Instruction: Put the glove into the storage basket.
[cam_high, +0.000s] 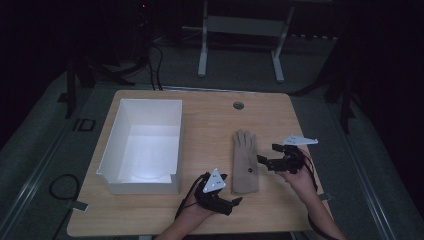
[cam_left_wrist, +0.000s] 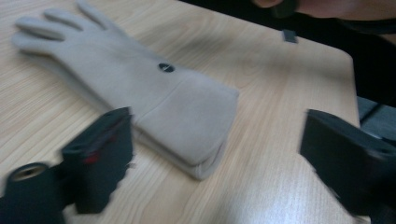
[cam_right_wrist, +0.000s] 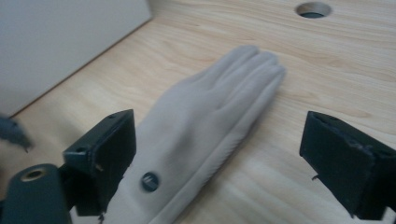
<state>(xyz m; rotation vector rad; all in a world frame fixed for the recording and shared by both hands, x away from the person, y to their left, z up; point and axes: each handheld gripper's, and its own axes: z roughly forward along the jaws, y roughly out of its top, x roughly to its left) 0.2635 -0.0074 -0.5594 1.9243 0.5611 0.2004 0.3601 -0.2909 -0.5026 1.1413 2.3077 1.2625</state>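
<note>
Bench (cam_high: 280, 115): light wood top with rounded corners and a round cable hole (cam_high: 238, 105) near its far edge; dark room around it.

Box (cam_high: 142, 145): white, open-topped, rectangular, standing on the left half of the bench with its long side running away from me. Its inside is bare white. In the right gripper view one of its walls (cam_right_wrist: 60, 42) rises at the upper left.

Glove (cam_high: 245, 162): beige, soft fabric, lying flat on the bench to the right of the box and apart from it. Fingers point toward the far edge, cuff toward me. A small dark round button (cam_left_wrist: 166, 67) sits on the back near the wrist, above the folded cuff. The same button shows in the right gripper view (cam_right_wrist: 149, 181).

My left tool (cam_high: 235, 201): held low near the bench's front edge, just beside the glove's cuff, grey three-cornered plate on top. Its jaws stand wide apart with nothing between them but bench; in the left gripper view the cuff (cam_left_wrist: 196, 121) lies just ahead, nearer the left-hand jaw. I cannot tell whether that jaw touches the fabric.

My right tool (cam_high: 262, 160): held at the glove's right edge, about halfway along it, pointing left across it. Jaws spread wide, gripping nothing; in the right gripper view the glove's palm and fingers (cam_right_wrist: 219, 107) stretch away between them, the left-hand jaw over the wrist part.

My right hand (cam_high: 300, 180): on the bench's right side, behind its tool.
</note>
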